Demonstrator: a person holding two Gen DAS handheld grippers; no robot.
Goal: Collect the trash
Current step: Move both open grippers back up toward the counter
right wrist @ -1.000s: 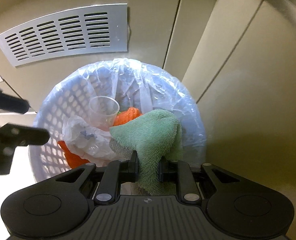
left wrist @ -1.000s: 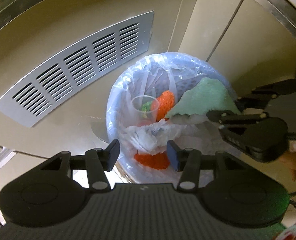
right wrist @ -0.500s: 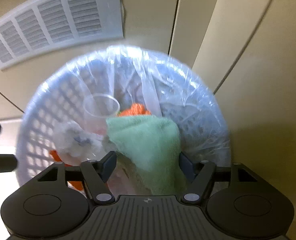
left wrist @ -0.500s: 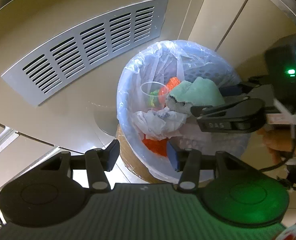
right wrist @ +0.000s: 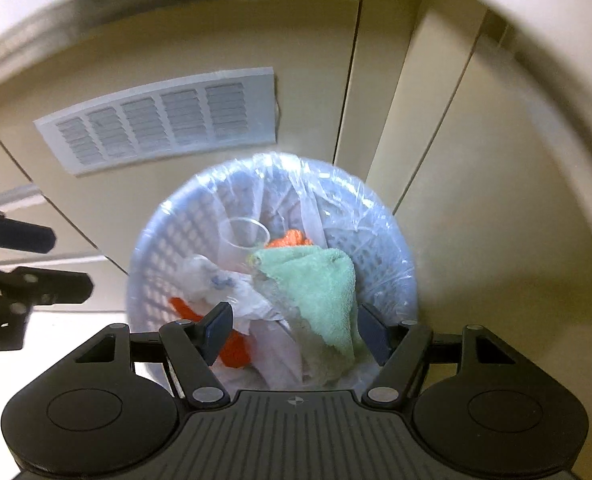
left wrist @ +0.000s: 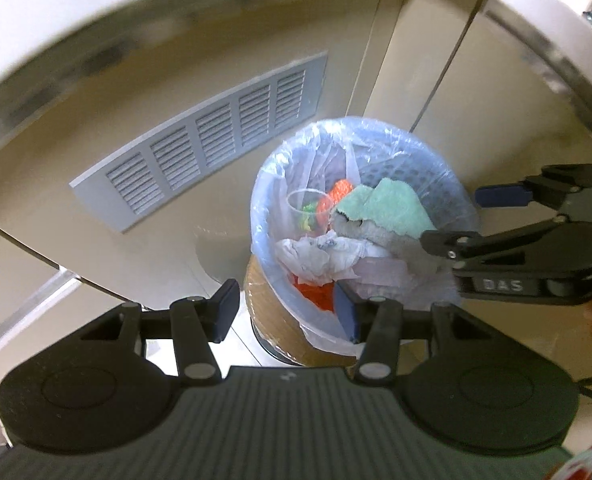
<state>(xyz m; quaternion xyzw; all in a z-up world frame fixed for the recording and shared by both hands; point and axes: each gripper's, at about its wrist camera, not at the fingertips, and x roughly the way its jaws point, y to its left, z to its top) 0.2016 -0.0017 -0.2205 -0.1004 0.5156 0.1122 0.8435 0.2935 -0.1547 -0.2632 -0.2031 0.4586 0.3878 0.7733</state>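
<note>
A white lattice trash basket (left wrist: 452,184) (right wrist: 163,256) lined with a clear bag stands on the floor. In it lie a green cloth (left wrist: 392,206) (right wrist: 320,284), a clear plastic cup (left wrist: 302,204) (right wrist: 241,236), crumpled white paper (left wrist: 316,254) (right wrist: 215,284) and orange pieces (left wrist: 342,190) (right wrist: 233,350). My left gripper (left wrist: 285,312) is open and empty above the basket's near rim. My right gripper (right wrist: 296,330) is open and empty above the green cloth; it also shows in the left wrist view (left wrist: 456,216) at the basket's right side.
Beige cabinet panels stand behind the basket, with a grey vent grille (left wrist: 199,148) (right wrist: 159,120). A brown round base (left wrist: 267,300) sits under the basket. A curved counter edge (left wrist: 95,24) arches overhead. My left gripper shows at the left edge of the right wrist view (right wrist: 47,264).
My right gripper has opened and let go of the green cloth, which now lies in the basket. Both grippers have risen away from the basket.
</note>
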